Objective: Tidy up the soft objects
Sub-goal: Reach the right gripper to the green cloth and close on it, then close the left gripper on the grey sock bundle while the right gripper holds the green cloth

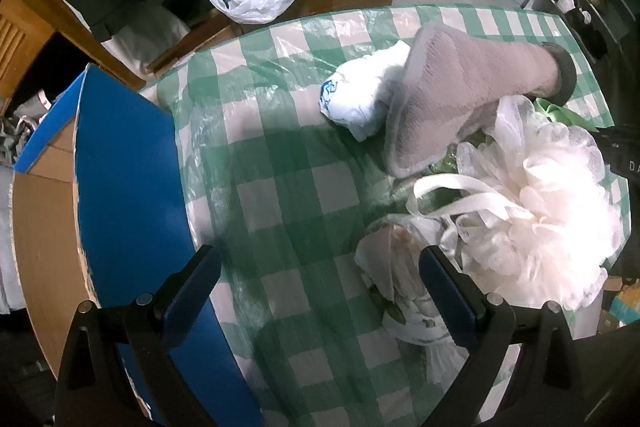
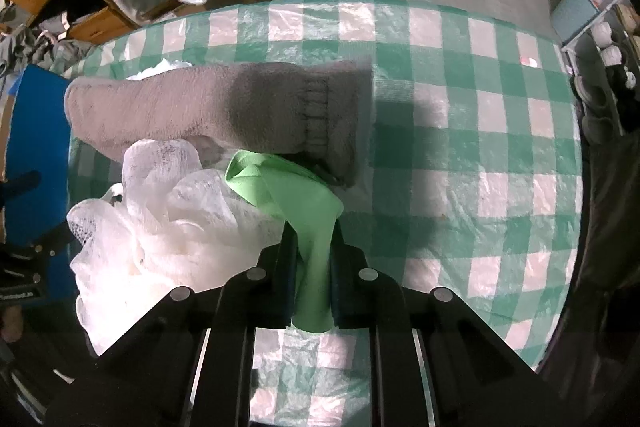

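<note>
Green cloth pinched in my right tool: jaws drawn almost together, the fabric squeezed flat between the pads, low centre of the right wrist view. The free end runs up and left from the jaws and disappears under the heel end of the grey fuzzy slipper, so it is not clear of the pile. Matte, thin, folds softly; I judge it will slide out if pulled, though it may drag the slipper along.

Pile itself sits mid-frame: slipper lying on its side across the top, a white mesh bath pouf touching the cloth on its left, its white cord loop showing in the left wrist view. Also there, a white rolled bundle with blue print against the slipper's sole edge, and a crumpled white plastic bag low in the frame.

My left tool hangs wide open, nothing in it, one finger over bare cloth of the bench, the other just beside the plastic bag.

Progress, as a judgement: early. Everything soft lies heaped on the green-checked bench. The blue-flapped cardboard box at the left edge looks like the likely destination; its visible inside shows only bare cardboard. One item gripped, none sorted that I can see.
</note>
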`<state>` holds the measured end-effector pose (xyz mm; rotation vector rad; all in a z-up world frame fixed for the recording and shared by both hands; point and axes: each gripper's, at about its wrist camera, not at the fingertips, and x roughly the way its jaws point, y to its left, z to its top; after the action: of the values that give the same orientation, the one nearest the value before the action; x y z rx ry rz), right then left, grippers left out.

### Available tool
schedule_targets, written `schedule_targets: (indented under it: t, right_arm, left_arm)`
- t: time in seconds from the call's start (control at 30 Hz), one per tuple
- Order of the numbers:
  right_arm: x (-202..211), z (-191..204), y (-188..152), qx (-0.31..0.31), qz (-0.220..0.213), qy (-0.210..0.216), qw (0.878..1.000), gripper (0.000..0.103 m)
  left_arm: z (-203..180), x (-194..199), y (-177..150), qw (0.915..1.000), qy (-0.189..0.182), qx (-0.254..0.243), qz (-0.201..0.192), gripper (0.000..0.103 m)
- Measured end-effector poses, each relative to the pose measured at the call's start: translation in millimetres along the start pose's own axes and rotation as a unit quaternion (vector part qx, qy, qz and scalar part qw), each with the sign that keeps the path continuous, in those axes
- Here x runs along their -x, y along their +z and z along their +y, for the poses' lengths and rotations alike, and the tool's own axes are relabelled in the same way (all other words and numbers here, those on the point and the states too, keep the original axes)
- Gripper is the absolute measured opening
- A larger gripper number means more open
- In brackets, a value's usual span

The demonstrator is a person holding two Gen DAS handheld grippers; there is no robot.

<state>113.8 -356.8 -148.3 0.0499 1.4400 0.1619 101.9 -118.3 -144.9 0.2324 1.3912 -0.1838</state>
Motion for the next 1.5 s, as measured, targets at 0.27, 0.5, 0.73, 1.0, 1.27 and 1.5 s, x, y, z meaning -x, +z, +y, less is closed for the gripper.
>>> schedule_targets:
  t: [0.27,0.5,0.73,1.0,1.27,1.5]
  right_arm:
    - [19,-3,-17,-0.020,-0.026,-0.013,0.999,0.012]
    - [34,-5,-39,-0.025,-0.041,-0.017,0.999,0.012]
    - [40,-3,-53,-0.029,-0.044,-0.013,0.999,0.011]
    - [43,2,-64,-0.031,-0.045,-0.001,0.999,0.011]
    - [46,6,-70,-0.027,-0.048,-0.006,0.998,0.011]
    - [49,10,-78,-0.026,-0.052,-0.009,0.998,0.011]
  left_arm:
    - [-7,1,-13,1.0000,-0.002,0.006,0.005,0.100]
    - [-18,-7,-24,0.9998,0.005,0.005,0.020,0.099]
    - [-18,-23,-26,0.9987,-0.024,0.031,0.034,0.074]
    - [-2,-39,-19,0.9925,-0.069,0.079,0.062,0.073]
    - [-5,-34,-34,0.9944,-0.058,0.063,0.062,0.083]
    - [-27,-35,-42,0.9942,-0.066,0.044,0.073,0.083]
